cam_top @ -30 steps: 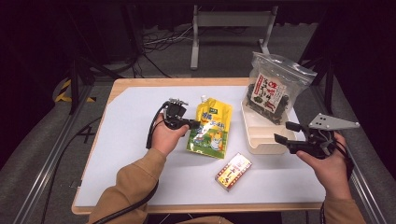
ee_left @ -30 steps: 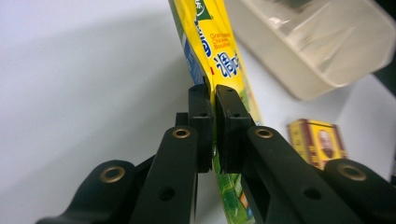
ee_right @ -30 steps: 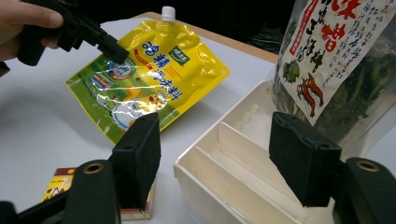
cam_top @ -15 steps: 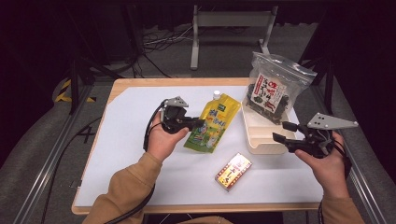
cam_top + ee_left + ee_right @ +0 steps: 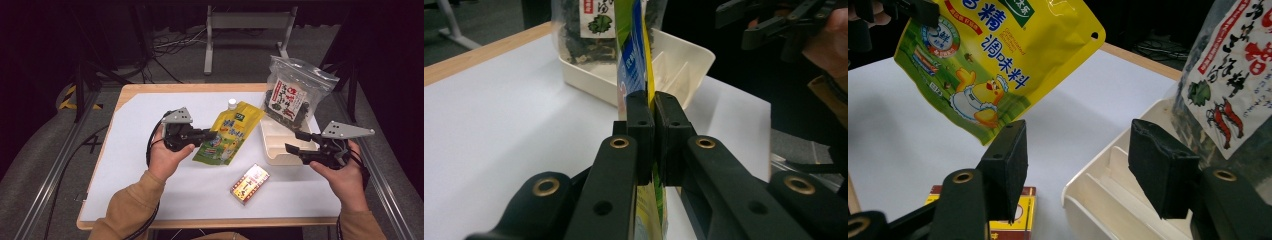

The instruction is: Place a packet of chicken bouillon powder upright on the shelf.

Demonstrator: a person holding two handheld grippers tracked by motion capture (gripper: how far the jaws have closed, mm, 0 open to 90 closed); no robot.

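A yellow seasoning pouch [image 5: 231, 134] with a white cap [image 5: 232, 103] hangs tilted above the white table. My left gripper [image 5: 212, 134] is shut on its lower left edge. In the left gripper view the pads [image 5: 640, 107] pinch the pouch's [image 5: 634, 60] thin edge. My right gripper [image 5: 291, 141] stands open at the front of the white tray [image 5: 272, 150]. Its jaws have closed a little in the last second and nothing is between them. In the right gripper view the pouch [image 5: 998, 60] hangs beyond the gripper [image 5: 1075, 165], apart from it.
A clear bag of dried seaweed [image 5: 292, 97] with a red and white label leans in the tray's far end. A small red and yellow box [image 5: 250, 183] lies near the table's front edge. The wooden table rim [image 5: 190, 87] runs along the back.
My left gripper has lifted the pouch off the table and carried it up and slightly right. The right hand has barely moved, and its jaws stand slightly narrower.
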